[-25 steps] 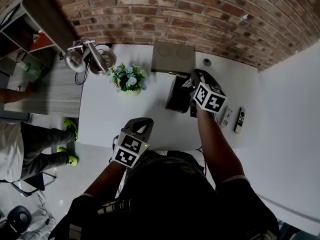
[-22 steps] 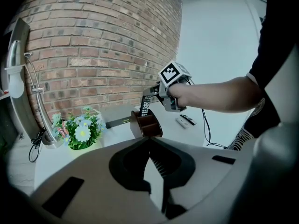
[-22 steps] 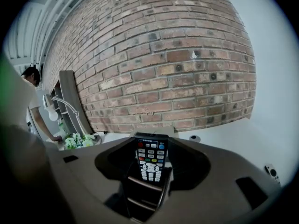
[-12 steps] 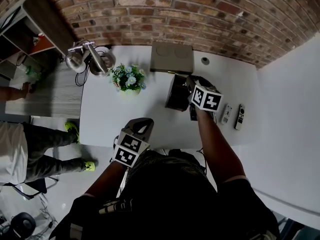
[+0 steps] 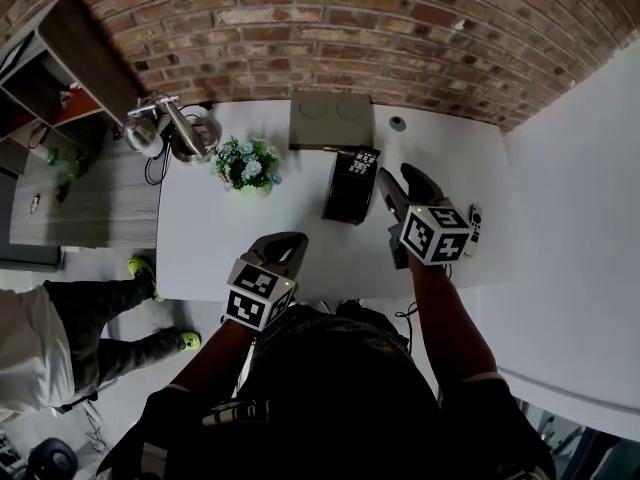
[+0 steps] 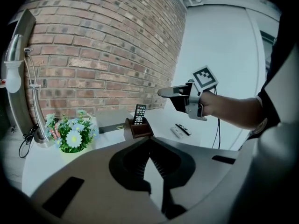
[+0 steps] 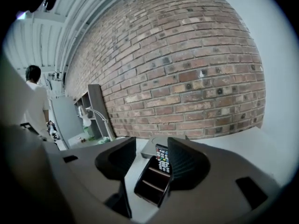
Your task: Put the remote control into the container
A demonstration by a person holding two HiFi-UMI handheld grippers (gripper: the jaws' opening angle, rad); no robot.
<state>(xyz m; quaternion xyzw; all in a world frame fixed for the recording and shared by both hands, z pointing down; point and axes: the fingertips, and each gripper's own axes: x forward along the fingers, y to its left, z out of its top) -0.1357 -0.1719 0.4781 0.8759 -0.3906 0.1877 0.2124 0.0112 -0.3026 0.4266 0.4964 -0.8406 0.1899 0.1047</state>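
- Right gripper [image 5: 397, 174]: jaws spread wide, nothing between them; held above the table [image 5: 215, 233] at centre right of the head view, just beside the container [image 5: 345, 196], not touching it.
- Judged reason for the open, empty posture: remote control [image 5: 359, 162] already standing in the container, so no grip required.
- Left gripper [image 5: 283, 243]: jaws closed together on nothing; parked at lower centre, near the front edge of the table, well apart from the container; judged idle.
- Container: dark, box-shaped, split into compartments; placed at upper centre of the table.
- Contents: one remote control, upright, keypad showing, in the end compartment nearest the brick wall [image 5: 300, 28]; other compartments apparently empty in the right gripper view.
- Upright stance judged a result of the narrow slot propping the body.
- Two further remotes [image 6: 177, 132]: flat on the table, right of the container and outside it; partly covered by the marker cube [image 5: 436, 234] in the head view.
- Task judged done for one remote; treat the other two as possible further work.
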